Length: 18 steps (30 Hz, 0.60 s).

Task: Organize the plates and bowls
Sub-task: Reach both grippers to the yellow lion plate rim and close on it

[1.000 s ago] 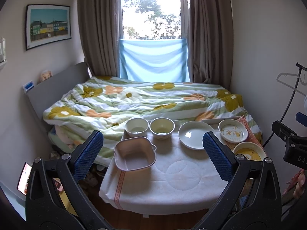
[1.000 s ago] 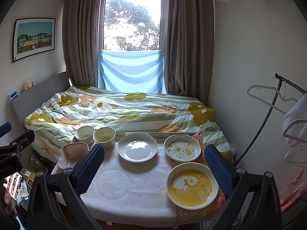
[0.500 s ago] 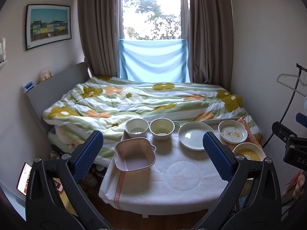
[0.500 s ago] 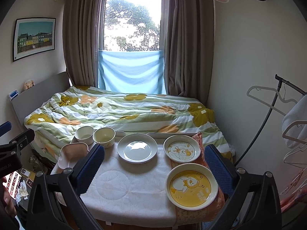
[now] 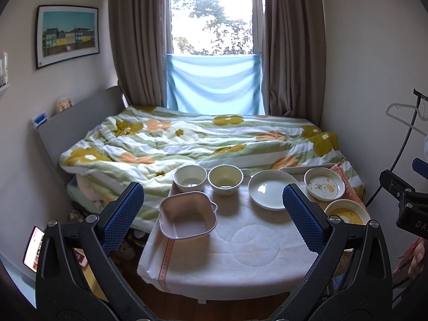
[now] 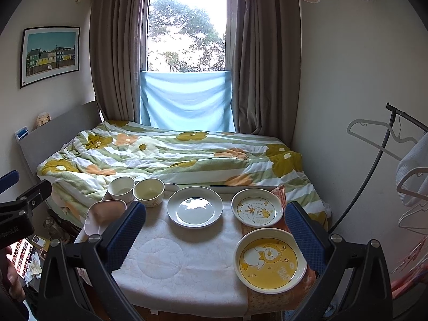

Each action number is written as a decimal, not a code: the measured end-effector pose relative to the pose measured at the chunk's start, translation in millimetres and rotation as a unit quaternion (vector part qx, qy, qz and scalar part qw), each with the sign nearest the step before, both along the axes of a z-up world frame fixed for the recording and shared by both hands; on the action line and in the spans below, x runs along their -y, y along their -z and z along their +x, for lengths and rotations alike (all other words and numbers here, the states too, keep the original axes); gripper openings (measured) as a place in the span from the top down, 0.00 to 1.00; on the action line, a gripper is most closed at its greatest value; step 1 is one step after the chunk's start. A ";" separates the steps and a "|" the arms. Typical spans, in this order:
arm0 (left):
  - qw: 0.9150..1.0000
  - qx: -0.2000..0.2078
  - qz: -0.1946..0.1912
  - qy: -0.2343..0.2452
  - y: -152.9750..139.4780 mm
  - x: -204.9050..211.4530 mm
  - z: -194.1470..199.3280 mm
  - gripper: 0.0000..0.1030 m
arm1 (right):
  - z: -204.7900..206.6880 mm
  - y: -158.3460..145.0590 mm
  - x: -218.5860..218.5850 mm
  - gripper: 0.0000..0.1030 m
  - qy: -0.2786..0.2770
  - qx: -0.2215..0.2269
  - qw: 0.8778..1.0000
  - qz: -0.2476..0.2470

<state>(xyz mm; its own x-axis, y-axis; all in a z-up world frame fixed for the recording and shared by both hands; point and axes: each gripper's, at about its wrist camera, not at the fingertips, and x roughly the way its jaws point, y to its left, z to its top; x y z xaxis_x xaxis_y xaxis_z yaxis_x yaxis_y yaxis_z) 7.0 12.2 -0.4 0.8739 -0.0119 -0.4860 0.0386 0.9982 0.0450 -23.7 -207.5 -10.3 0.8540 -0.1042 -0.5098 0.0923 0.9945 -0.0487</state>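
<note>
A small table (image 5: 240,251) under a white cloth carries the dishes. At the back left stand a white bowl (image 5: 190,178) and a cream bowl (image 5: 225,179). A pink square dish (image 5: 187,218) sits at the front left. A plain white plate (image 6: 194,207) lies mid-back. To the right lie a white duck plate (image 6: 256,211) and, nearer, a yellow duck plate (image 6: 270,259). My left gripper (image 5: 212,215) hovers open above the table's near side. My right gripper (image 6: 214,235) is open too, over the front edge, holding nothing.
A bed with a flowered quilt (image 5: 203,141) runs behind the table up to the curtained window. A clothes rack with hangers (image 6: 388,139) stands at the right wall. A phone (image 5: 33,244) glows low at the left. An orange patterned cloth (image 6: 267,298) lies under the duck plates.
Nothing has moved apart from a very slight drift of the right wrist view; both grippers stay open and the dishes are where they were.
</note>
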 end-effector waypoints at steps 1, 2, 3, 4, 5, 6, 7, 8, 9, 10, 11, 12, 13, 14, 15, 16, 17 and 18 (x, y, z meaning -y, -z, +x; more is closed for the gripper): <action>1.000 -0.002 -0.001 0.002 -0.7 -0.5 0.7 0.00 | -0.9 1.1 2.0 0.00 0.001 0.000 1.000 0.001; 1.000 -0.004 -0.002 0.004 -1.0 0.2 2.9 0.00 | -0.6 1.3 3.2 0.00 0.001 -0.002 1.000 0.003; 1.000 -0.007 -0.002 0.008 -1.1 1.5 5.8 0.00 | 0.3 1.8 5.3 0.00 0.003 -0.004 1.000 0.003; 1.000 -0.011 -0.002 0.012 -0.7 3.4 8.6 0.00 | 1.2 2.5 8.0 0.00 0.006 -0.006 1.000 0.004; 1.000 -0.016 0.001 0.017 0.3 6.4 12.1 0.00 | 2.1 3.5 10.8 0.00 0.010 -0.008 1.000 0.005; 1.000 -0.020 0.003 0.022 1.4 8.2 15.6 0.00 | 2.7 5.3 14.8 0.00 0.016 -0.012 1.000 0.008; 0.999 -0.026 0.005 0.030 3.1 10.9 19.8 0.00 | 4.5 7.5 20.6 0.00 0.025 -0.017 0.999 0.011; 0.999 -0.031 0.006 0.040 5.3 13.7 24.2 0.00 | 3.7 10.2 23.2 0.00 0.031 -0.020 0.999 0.012; 0.998 -0.037 0.007 0.051 8.6 17.8 29.9 0.00 | 4.8 13.3 28.6 0.00 0.040 -0.024 0.999 0.013; 0.997 -0.046 0.009 0.064 12.8 23.3 37.1 0.00 | 5.6 17.6 34.1 0.00 0.051 -0.029 0.998 0.013; 0.995 -0.056 0.009 0.079 18.0 27.8 43.8 0.00 | 6.6 22.0 40.4 0.00 0.063 -0.035 0.997 0.014; 0.993 -0.066 0.008 0.094 23.2 34.4 51.5 0.00 | 6.2 26.6 46.3 0.00 0.073 -0.039 0.996 0.016; 0.991 -0.075 0.006 0.110 29.4 42.0 59.7 0.00 | 6.6 33.7 56.1 0.00 0.089 -0.047 0.995 0.019; 0.988 -0.083 0.003 0.127 36.4 52.0 68.4 0.00 | 6.9 38.6 62.9 0.00 0.097 -0.052 0.994 0.023; 0.986 -0.090 0.002 0.140 43.9 61.7 76.1 0.00 | 7.0 44.4 70.0 0.00 0.104 -0.058 0.993 0.026; 0.984 -0.098 0.001 0.147 51.9 72.1 83.4 0.00 | 7.8 51.9 77.9 0.00 0.111 -0.063 0.991 0.028; 0.981 -0.111 -0.004 0.157 61.8 85.1 92.9 0.00 | 9.2 61.8 88.0 0.00 0.119 -0.070 0.990 0.029; 0.978 -0.125 -0.011 0.169 73.0 97.0 99.5 0.00 | 10.7 71.7 98.2 0.00 0.124 -0.077 0.989 0.031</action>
<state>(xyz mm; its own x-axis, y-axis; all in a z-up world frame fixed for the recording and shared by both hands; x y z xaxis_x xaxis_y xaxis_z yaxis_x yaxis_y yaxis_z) 106.6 -84.8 -73.4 0.6727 -0.2928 -0.6795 0.3735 0.9272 -0.0297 -12.9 -305.7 -82.0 0.7172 -0.2657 -0.6442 0.3305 0.9436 -0.0212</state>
